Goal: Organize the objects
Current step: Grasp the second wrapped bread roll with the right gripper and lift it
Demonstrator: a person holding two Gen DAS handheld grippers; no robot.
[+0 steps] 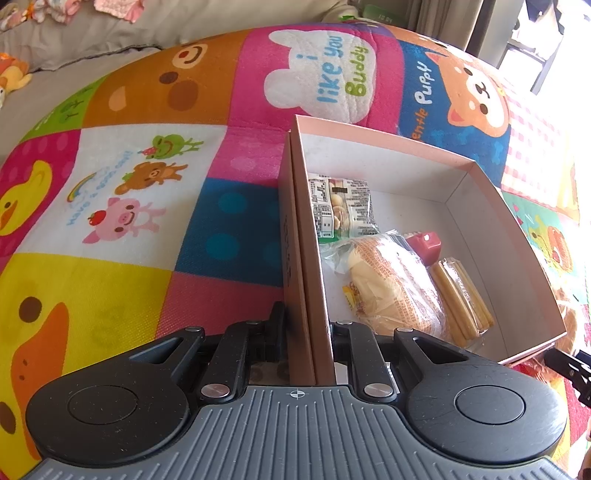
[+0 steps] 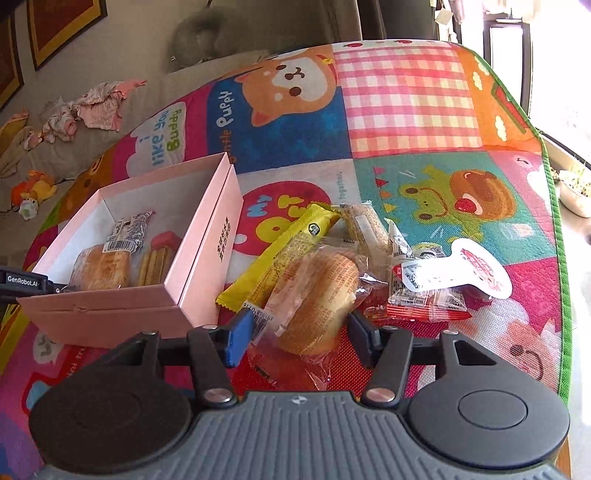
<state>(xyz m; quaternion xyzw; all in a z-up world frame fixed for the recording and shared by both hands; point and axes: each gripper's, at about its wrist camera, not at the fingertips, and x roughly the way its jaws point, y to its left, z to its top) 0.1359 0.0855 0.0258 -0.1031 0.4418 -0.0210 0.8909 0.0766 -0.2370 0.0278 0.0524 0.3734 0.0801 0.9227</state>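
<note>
Left gripper (image 1: 309,328) clamped on pink box (image 1: 458,177) side wall; box sits on play mat (image 1: 147,206). Right gripper (image 2: 299,332) spread wide, straddling wrapped bun (image 2: 317,295) beside the box.

We see a patchwork cartoon play mat (image 2: 406,107) covering the floor, squares with puppy, frog, duck and pig prints. Behind it, a grey-beige sofa (image 1: 110,33) with pink baby clothes (image 2: 96,107) strewn on it and an orange plush toy (image 2: 35,190) near its edge. Dark framed pictures (image 2: 62,26) hang on the wall, upper left in the right wrist view. A window (image 2: 509,51) at right is blown out by strong daylight. A white planter (image 2: 574,192) sits beside it.
</note>
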